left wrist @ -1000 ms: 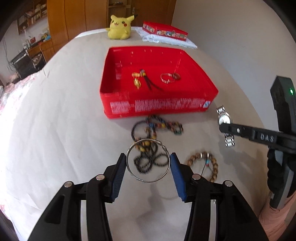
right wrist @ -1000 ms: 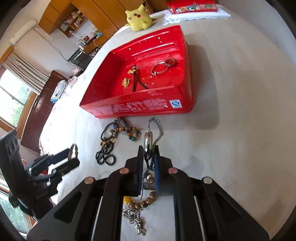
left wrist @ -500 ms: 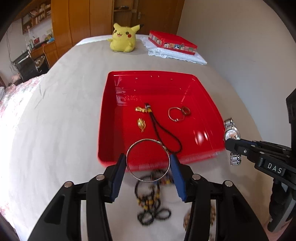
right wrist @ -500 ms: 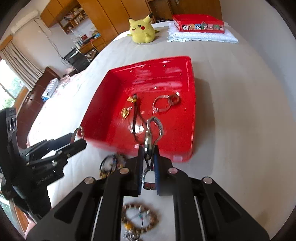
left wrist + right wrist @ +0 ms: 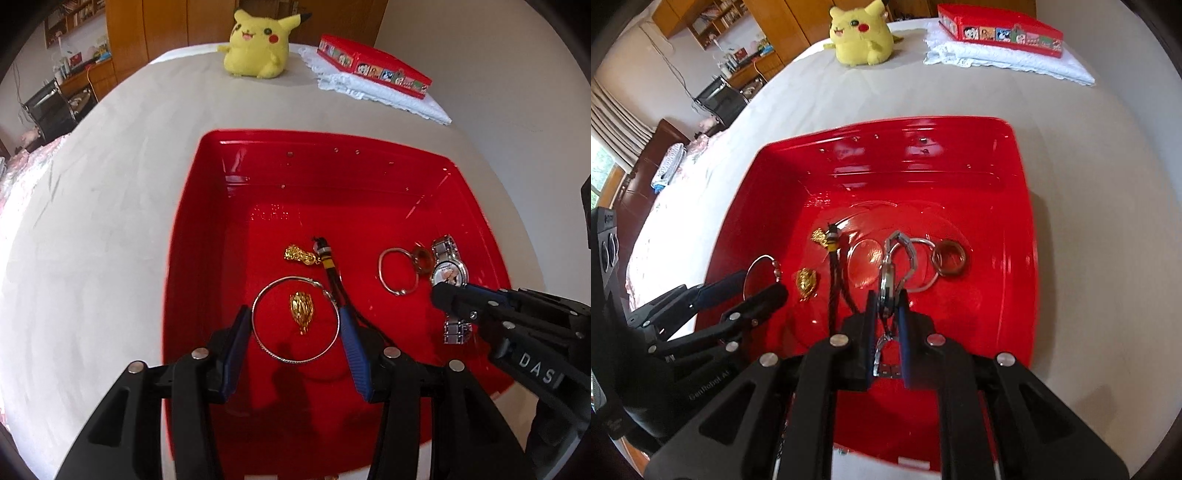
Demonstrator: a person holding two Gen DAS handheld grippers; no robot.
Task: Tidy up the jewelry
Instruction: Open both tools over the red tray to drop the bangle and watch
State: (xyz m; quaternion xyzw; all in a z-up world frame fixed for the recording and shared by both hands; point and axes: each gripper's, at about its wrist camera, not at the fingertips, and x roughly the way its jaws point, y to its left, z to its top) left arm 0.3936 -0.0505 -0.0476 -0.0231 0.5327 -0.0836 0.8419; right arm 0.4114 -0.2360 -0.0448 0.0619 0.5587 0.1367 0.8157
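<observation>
You carry both pieces above the red tray [image 5: 184, 258] on the bed, ready to drop them in: left gripper [image 5: 295, 328] fingers span the bangle [image 5: 258, 332] across its width, right gripper [image 5: 886, 310] fingers pinch the watch [image 5: 888, 273] edgewise.

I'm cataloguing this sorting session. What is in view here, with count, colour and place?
tray: one, red, on the pale bedcover
bangle: one, silver, held over the tray
watch: one, silver, held over the tray
gold charms: two, on the tray floor
black cord: one, on the tray floor
rings: two, one silver, one brown, on the tray floor
plush toy: one, yellow, far edge
tin: one, red, on white cloth
left hand-held gripper: black, blue pads, clamps the bangle
right hand-held gripper: black, shut on the watch
</observation>
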